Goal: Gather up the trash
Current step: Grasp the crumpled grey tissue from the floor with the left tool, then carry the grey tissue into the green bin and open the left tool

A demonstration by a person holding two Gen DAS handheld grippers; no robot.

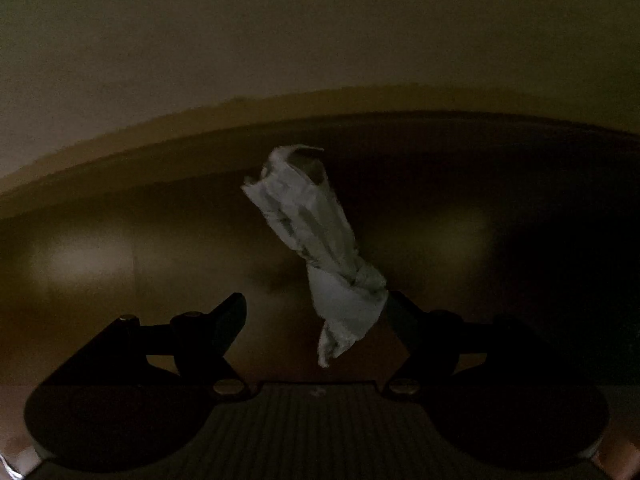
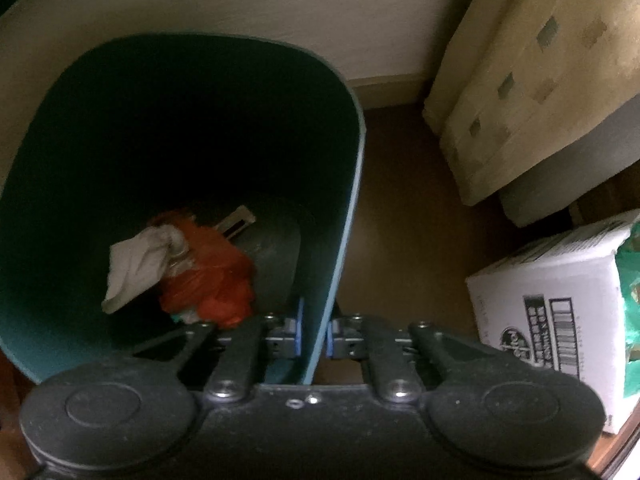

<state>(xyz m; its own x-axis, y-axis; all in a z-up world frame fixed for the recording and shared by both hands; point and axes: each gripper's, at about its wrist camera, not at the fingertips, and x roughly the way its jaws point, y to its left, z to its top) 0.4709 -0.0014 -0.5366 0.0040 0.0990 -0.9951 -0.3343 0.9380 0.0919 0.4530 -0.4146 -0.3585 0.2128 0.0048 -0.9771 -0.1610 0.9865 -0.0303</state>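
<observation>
Your left gripper point(image 1: 316, 300) gapes; tissue point(image 1: 316, 240) touches only its 3 o'clock finger; right gripper point(image 2: 314, 332) pinches bin point(image 2: 344, 208) wall; risk: tissue clings, bin tips.

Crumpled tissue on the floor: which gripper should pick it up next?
Left. The left gripper is open right over the crumpled tissue, which lies against one finger. The right gripper is shut on the bin's rim, holding it.
</observation>
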